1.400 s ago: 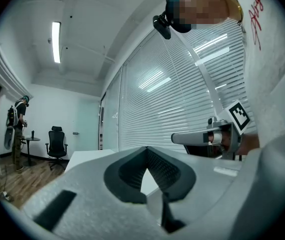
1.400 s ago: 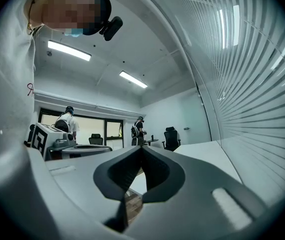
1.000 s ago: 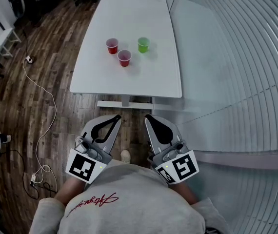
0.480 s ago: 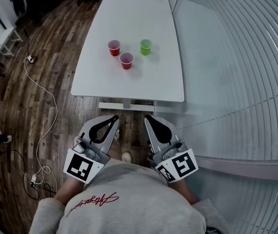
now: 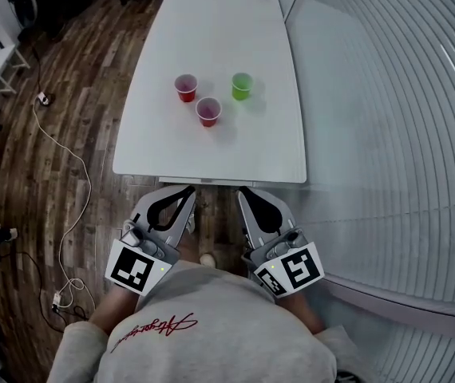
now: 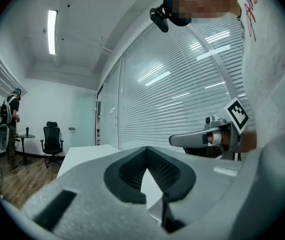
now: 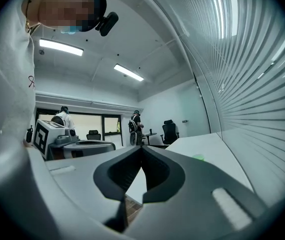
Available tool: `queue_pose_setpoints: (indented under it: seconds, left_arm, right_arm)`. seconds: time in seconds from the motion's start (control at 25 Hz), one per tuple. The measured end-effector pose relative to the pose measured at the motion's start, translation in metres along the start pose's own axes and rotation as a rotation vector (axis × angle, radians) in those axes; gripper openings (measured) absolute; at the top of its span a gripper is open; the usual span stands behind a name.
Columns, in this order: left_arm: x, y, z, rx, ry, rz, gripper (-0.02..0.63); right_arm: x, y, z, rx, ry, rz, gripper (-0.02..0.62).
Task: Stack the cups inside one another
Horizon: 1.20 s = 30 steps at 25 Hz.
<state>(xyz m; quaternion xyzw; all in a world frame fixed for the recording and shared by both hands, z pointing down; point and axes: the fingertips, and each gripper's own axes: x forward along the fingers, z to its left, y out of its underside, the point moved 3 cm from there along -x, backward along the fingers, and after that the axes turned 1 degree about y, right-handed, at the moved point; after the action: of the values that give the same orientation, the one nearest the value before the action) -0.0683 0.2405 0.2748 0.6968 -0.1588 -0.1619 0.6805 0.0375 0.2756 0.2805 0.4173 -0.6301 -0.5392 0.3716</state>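
Left gripper: the grey plastic left gripper (image 5: pixel 188 191) had its jaws pressed together at the tips, with nothing between them. Its own view (image 6: pixel 145 149) showed ridged black pads inside.
Right gripper: the grey plastic right gripper (image 5: pixel 242 191) was closed too, tip against tip, and held nothing (image 7: pixel 141 148).
Markers: each gripper had a cube at the back with black and white square patterns, the left cube (image 5: pixel 136 270) and the right cube (image 5: pixel 295 271).
Cups: three small round plastic cups stood upright and apart on the table, well ahead of both gripper tips.
Near red cup (image 5: pixel 208 111): it stood closest to the grippers, ahead of the gap between them.
Far red cup (image 5: pixel 185 87): it stood further off, ahead of the left gripper.
Green cup (image 5: pixel 242 85): it stood just as far off, ahead of the right gripper.
Table: the smooth white flat table (image 5: pixel 211 22) had its near edge just ahead of the gripper tips.
Writing: the grey sweatshirt (image 5: pixel 211 333) had red curly writing (image 5: pixel 152 329), which could not be read.
Floor: dark wooden floor (image 5: pixel 76 118) lay out past the left gripper, with a thin white cable (image 5: pixel 72 154) on it.
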Motion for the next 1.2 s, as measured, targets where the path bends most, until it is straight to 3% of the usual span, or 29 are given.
queue_pose_setpoints:
  seconds: [1.2]
  left_arm:
    - [0.122,0.006,0.17,0.008,0.036,-0.037,-0.006]
  right_arm:
    - [0.167,-0.017,-0.111,-0.047,0.073,-0.034,0.0]
